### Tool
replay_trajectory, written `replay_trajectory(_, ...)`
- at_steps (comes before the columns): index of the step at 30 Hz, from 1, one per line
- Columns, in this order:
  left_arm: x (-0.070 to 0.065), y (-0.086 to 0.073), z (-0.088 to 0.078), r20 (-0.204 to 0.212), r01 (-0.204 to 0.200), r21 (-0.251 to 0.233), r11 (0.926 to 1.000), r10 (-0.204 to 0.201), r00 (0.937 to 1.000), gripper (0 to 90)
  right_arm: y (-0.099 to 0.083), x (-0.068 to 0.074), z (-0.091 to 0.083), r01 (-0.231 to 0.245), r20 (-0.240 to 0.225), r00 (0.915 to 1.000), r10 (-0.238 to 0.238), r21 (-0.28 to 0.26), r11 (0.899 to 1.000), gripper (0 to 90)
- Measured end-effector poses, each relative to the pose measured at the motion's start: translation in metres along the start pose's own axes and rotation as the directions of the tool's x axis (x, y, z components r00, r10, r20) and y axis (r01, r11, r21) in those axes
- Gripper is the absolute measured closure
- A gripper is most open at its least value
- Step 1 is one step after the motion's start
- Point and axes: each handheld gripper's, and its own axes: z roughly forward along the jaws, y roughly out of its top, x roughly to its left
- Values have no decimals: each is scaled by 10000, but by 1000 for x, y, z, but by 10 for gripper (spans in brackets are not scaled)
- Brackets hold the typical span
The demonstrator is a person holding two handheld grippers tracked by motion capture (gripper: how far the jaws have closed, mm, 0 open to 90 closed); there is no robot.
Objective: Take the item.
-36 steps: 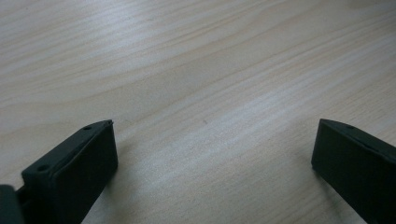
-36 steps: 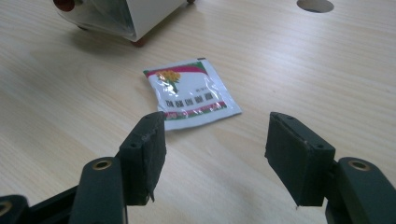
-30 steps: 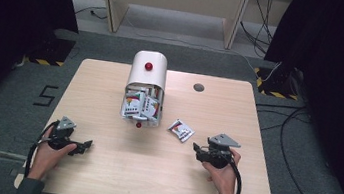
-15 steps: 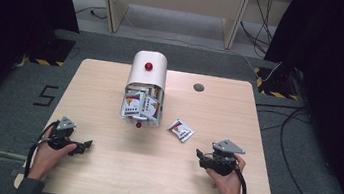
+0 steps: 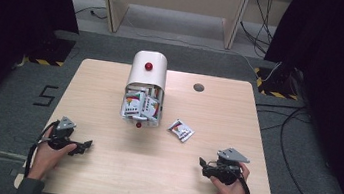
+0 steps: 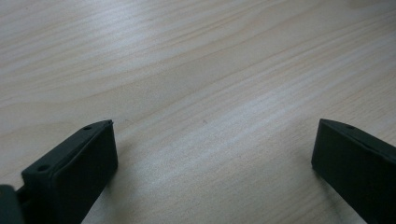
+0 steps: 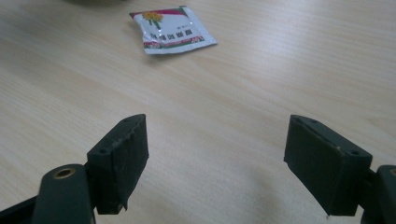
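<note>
Packets are the things being handled here, and most of them are being kept inside the white bin (image 5: pixel 145 86), which is lying on its side near the middle of the table (image 5: pixel 100 168) with its open mouth turned toward the person. Being tipped that way, the bin is letting its contents be reached from the front edge. One loose packet (image 5: pixel 180 130) is lying flat on the wood just beside the bin's mouth, apart from it, and it is also being seen ahead of the right gripper (image 7: pixel 215 163) in the right gripper view (image 7: pixel 170 29). That gripper's jaws have just been opening and are now being held wide apart with nothing between them, well short of the packet, probably so that it can be taken next. The left gripper (image 6: pixel 212 163) is being rested low near the table's near left corner, its jaws spread over bare wood and holding nothing, as if being kept out of the way.

How many packets are being held in the bin cannot be counted, since they are overlapping. Their printing is too small to be read. A small red object (image 5: pixel 139 124) below the bin's mouth is possibly a knob; it is hard to make out.
</note>
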Motion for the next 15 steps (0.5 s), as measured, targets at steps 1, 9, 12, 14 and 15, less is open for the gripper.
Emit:
replay_trajectory(1,0,0,0,0,-1,-1,10000,1,10000,0,0,0,0,0,0,10000,0,0,10000,223)
replay_trajectory(9,0,0,0,0,-1,2,10000,1,10000,0,-13,-1,-3,-10,72,10000,9,221,9998,236)
replay_trajectory(12,0,0,0,1,-1,-1,10000,1,10000,0,-18,-1,-5,-79,77,9999,76,452,9989,240)
replay_trajectory(14,0,0,0,0,-1,-1,10000,1,10000,0,-20,-2,-5,-132,48,9999,129,553,9984,243)
replay_trajectory(15,0,0,0,0,-1,-1,10000,1,10000,0,-20,-2,-5,-132,48,9999,129,553,9984,243)
